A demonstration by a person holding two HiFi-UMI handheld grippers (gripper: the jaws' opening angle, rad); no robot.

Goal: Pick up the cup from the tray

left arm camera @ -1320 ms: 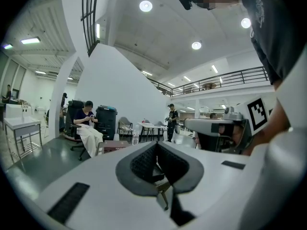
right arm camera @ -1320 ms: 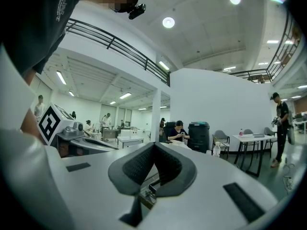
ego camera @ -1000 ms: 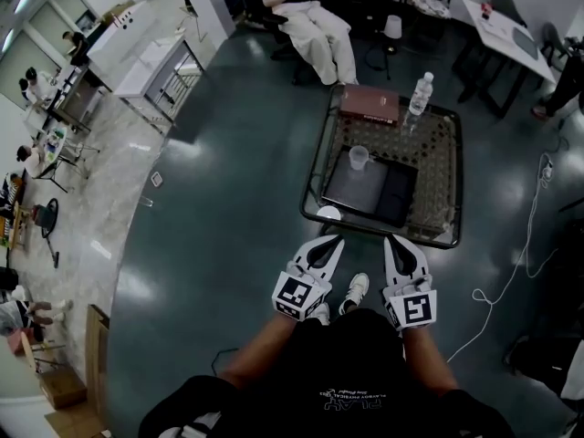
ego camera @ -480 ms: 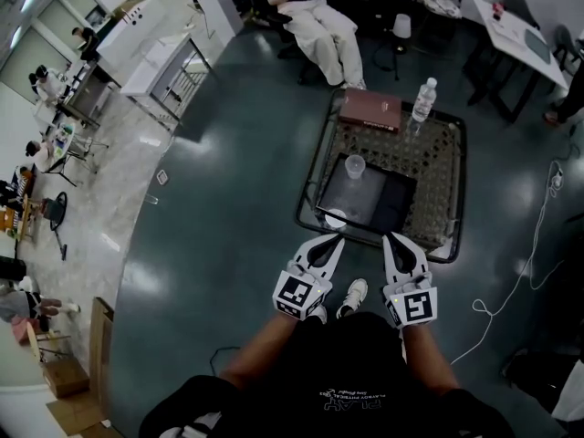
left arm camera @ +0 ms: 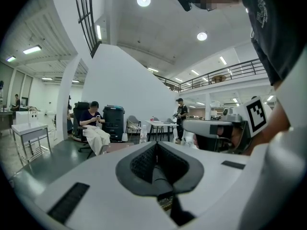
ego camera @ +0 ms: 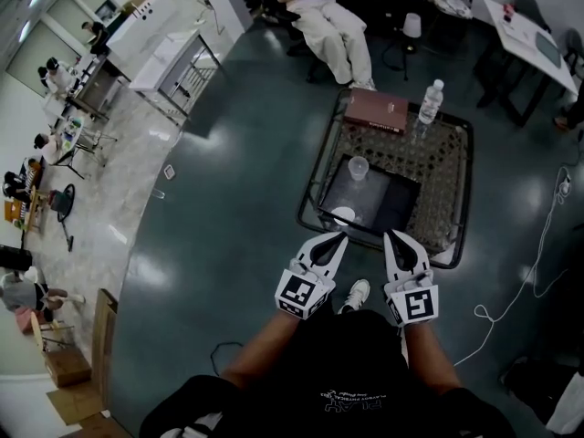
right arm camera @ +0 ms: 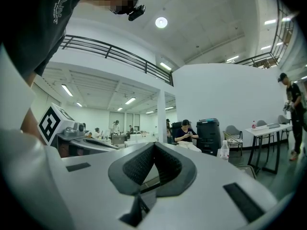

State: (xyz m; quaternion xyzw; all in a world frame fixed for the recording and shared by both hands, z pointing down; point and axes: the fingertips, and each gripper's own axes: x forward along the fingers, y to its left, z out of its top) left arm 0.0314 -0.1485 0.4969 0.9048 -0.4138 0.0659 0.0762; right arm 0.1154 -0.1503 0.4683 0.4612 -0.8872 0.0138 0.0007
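Closing in on the low table point(ego camera: 433, 167) is the change here. Against the earlier head views, the table sits a little lower and nearer in the frame. Its near edge now meets the tips of both tools, while the grippers hold the same spot in front of the person's body. That puts the cup within a forward reach, I judge, yet nothing is grasped.

On the left, the left gripper point(ego camera: 338, 238) points ahead at the table's near-left edge. Its jaws are pressed together with nothing between them, as its own view shows. Just beyond its tips lies a small white round thing point(ego camera: 344, 215), near the front-left corner of the dark tray point(ego camera: 397, 203). The cup point(ego camera: 359, 168), clear and upright, stands on the tray's far-left part, apart from the book point(ego camera: 376, 109) and the water bottle point(ego camera: 430, 101) at the table's far end. Further right, the right gripper point(ego camera: 395, 236) hovers at the tray's near edge, its jaws likewise together and empty.

Both pairs of jaws look closed in the earlier frames too, so one must open before the cup can be taken.
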